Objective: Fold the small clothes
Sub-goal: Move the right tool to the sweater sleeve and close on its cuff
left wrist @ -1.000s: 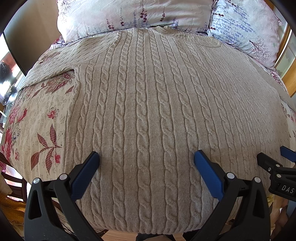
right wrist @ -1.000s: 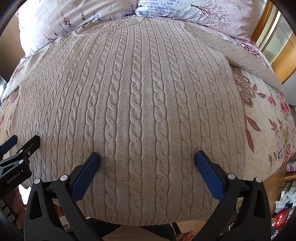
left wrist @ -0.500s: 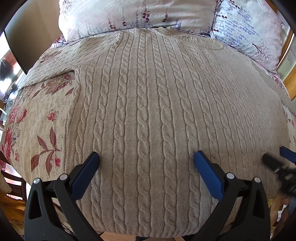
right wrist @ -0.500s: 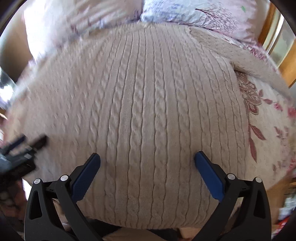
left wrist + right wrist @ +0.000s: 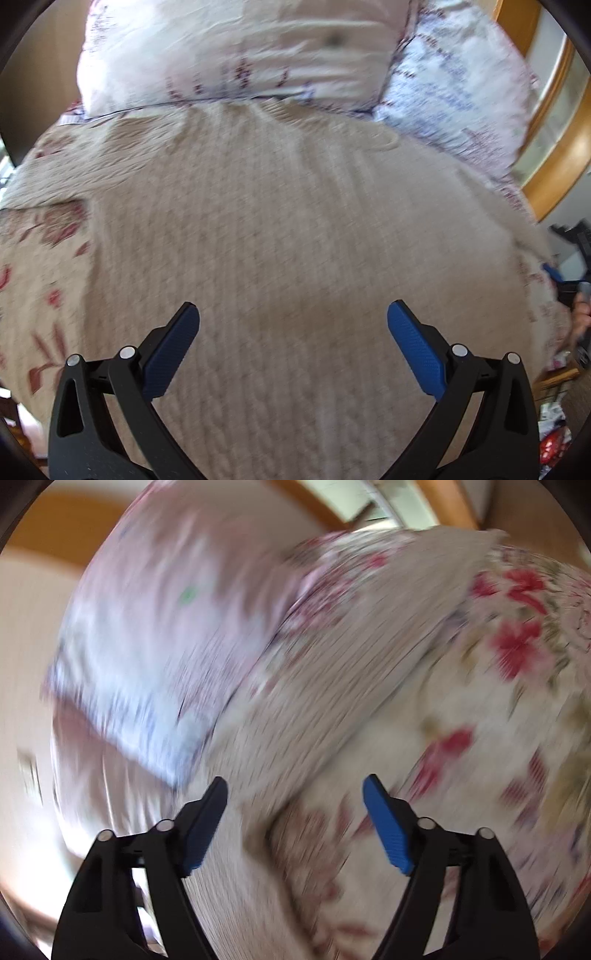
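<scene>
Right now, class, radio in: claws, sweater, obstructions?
Left claw open above beige cable-knit sweater. Right claw closing, empty, over sweater's sleeve. Nothing in the way.

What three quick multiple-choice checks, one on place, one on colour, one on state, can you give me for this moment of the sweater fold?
1. Where does the sweater lie?
A. spread on the floral bedspread, collar toward the pillows
B. on a chair
C. hanging on a door

2. What colour are the pads of the left gripper?
A. red
B. blue
C. yellow

3. What do the left gripper's jaws hold?
A. a sleeve
B. a pillow corner
C. nothing; they stand apart

Key: 1 A, the left wrist view shows the knit flat on the bed with its collar at the pillows. 2 B, both pads show blue against the black frame. 3 C, the sweater shows through the gap and neither pad presses on cloth.
</scene>
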Motion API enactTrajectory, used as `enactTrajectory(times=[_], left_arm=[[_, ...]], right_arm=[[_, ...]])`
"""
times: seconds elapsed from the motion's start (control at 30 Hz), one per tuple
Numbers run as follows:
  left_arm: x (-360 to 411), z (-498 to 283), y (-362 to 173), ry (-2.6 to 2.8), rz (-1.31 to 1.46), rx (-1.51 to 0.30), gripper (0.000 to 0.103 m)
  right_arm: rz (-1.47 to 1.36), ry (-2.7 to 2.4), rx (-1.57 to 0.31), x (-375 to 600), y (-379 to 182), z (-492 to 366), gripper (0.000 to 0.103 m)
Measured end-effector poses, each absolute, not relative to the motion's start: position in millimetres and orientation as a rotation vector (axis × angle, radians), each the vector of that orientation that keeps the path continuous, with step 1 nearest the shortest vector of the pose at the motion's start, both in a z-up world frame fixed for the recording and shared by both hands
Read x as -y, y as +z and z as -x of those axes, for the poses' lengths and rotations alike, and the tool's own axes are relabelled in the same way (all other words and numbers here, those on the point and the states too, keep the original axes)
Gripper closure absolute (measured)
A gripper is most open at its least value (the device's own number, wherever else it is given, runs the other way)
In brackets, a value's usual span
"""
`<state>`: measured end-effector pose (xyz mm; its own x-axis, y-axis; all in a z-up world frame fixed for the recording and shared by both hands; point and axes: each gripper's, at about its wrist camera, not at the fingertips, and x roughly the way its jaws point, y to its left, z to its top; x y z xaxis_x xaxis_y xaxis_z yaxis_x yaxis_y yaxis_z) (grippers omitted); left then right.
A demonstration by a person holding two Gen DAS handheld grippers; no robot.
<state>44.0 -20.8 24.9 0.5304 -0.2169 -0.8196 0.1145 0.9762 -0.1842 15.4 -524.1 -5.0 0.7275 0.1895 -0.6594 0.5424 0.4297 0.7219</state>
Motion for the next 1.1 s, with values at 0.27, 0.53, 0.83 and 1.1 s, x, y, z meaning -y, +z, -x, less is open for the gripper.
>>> enactTrajectory(times=[0.27,0.53,0.83,1.1], left_arm=[[35.5,-55.9,29.2,-0.224,0.142,-0.979,0.002],[38.5,-65.4,27.7,-0.215,0.159,-0.988,0.002],[34.7,-72.7,30.3,-0.21,0.186,-0.982,0.005],[24.4,-77.2,30.7,-0.204,0.225,-0.985,0.012]], right_arm=[[-1.25,-0.366,-0.729,584.8,-34.1,-23.3,0.046],[-1.228,-0.4,-0.726,601.2,-43.2,-31.6,0.073],[-1.069,-0.388,-0.707,596.2,-24.0,-44.8,0.093],[-0.843,-0.209,-0.619,550.1,48.1,-73.1,0.094]])
